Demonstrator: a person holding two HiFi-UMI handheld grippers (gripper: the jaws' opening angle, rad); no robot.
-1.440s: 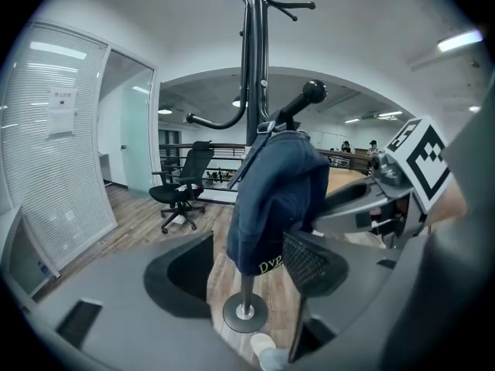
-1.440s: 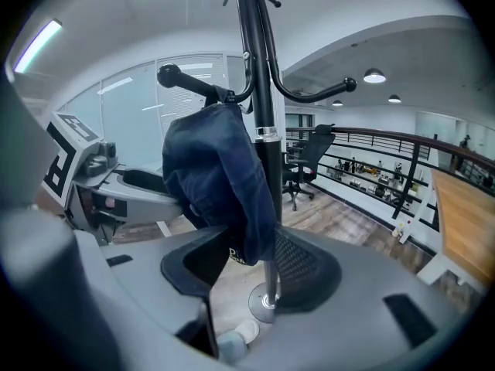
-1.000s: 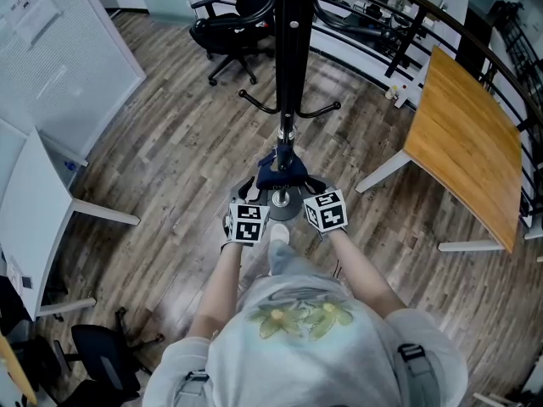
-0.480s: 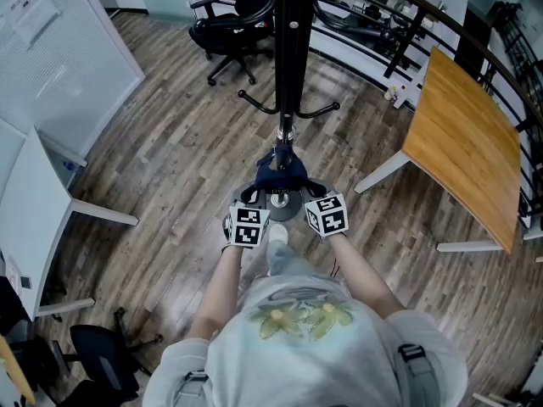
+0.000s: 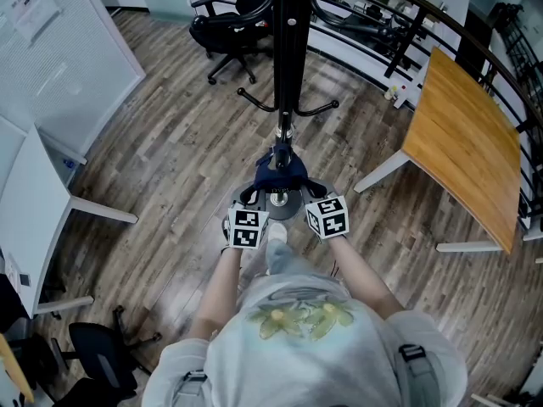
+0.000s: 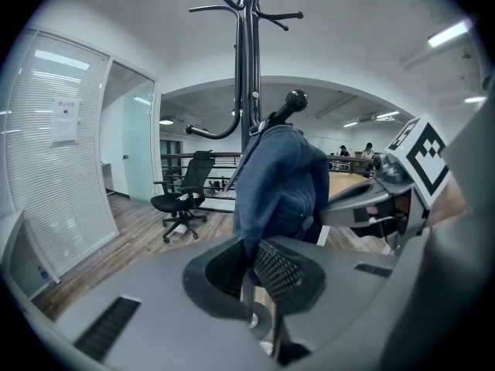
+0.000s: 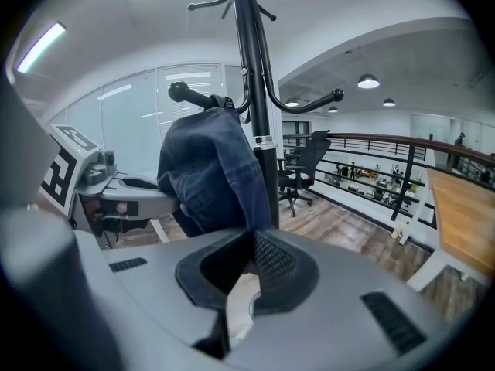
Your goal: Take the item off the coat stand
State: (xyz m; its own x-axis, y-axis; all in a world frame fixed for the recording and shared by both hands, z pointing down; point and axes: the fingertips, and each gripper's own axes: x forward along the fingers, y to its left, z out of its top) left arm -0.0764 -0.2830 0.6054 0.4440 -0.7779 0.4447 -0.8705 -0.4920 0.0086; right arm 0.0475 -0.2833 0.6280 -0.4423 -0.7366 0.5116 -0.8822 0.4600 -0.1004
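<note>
Denim garment: draped over a low hook of the coat stand.
Left gripper: jaws pinched tight on the hanging cloth.
Right gripper: jaws just closed on the same cloth, likely for a two-handed lift.

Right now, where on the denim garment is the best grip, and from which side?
The lower edge of the denim garment, from the person's side of the coat stand: it hangs free below the knobbed hook as a thin fold. The left gripper and right gripper are shut on it.
</note>
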